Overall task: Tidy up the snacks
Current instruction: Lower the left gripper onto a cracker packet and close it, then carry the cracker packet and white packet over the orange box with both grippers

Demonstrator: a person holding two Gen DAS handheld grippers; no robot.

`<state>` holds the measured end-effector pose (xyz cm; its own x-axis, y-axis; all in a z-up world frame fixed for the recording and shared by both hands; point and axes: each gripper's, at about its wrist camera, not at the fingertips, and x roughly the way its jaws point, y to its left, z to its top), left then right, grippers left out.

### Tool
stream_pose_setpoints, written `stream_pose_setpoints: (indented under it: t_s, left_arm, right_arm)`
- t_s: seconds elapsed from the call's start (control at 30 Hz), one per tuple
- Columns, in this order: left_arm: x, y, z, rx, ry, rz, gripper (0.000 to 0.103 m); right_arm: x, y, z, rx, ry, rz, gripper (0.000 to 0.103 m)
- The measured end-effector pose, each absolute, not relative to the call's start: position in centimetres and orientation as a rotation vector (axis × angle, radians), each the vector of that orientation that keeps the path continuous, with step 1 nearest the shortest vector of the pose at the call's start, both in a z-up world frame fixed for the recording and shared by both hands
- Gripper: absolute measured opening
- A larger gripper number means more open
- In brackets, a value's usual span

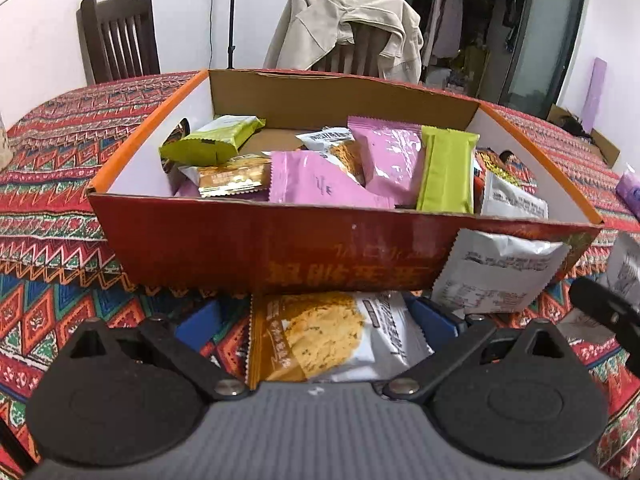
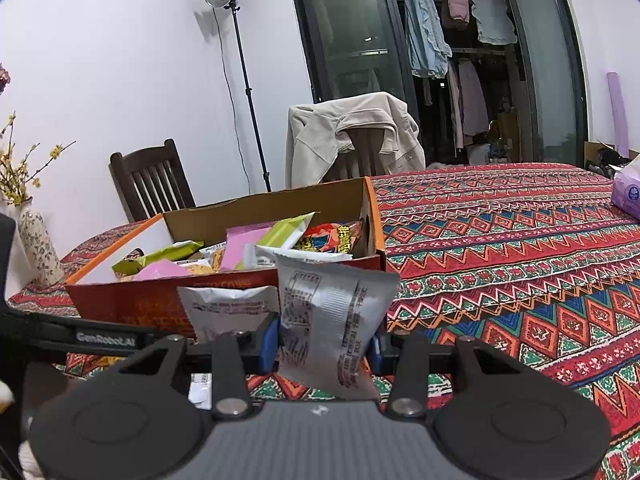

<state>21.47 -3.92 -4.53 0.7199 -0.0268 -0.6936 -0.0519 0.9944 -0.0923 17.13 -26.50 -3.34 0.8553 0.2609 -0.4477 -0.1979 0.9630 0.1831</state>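
Note:
An open cardboard box (image 1: pixel 224 248) with orange rims stands on the patterned table, holding several snack packets in pink, green and silver. It also shows in the right wrist view (image 2: pixel 132 304). My left gripper (image 1: pixel 316 320) is open around an orange-and-silver cracker packet (image 1: pixel 320 336) lying on the cloth just in front of the box. A silver packet (image 1: pixel 496 276) leans against the box's front right. My right gripper (image 2: pixel 324 344) is shut on a silver packet (image 2: pixel 332 316), held upright above the table by the box's front right corner. Another silver packet (image 2: pixel 228 304) stands beside it.
The table has a red patterned cloth (image 2: pixel 520 264). A flowered vase (image 2: pixel 38 244) stands at the left. A purple tissue pack (image 2: pixel 628 196) lies at the far right. Two chairs (image 1: pixel 120 36) stand behind the table, one draped with a beige jacket (image 1: pixel 352 24).

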Motion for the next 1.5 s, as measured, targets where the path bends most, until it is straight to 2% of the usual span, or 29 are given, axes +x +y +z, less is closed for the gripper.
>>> stream_pose_setpoints:
  t_s: [0.33,0.53,1.5]
  left_arm:
    - [20.5,-4.0,-4.1,-0.091,0.730,0.019,0.074]
    - [19.9,-3.6,-3.7,-0.101,0.715,0.012,0.067]
    - [13.9,-1.4,1.7,-0.115,0.507,-0.008,0.067]
  right_arm:
    - [17.2,-26.5,-3.5,0.137,0.483,0.239,0.042]
    - [17.2,-26.5,-3.5,0.137,0.486,0.237,0.042]
    - [15.2,-25.1,-1.1,0.084,0.372,0.287,0.042]
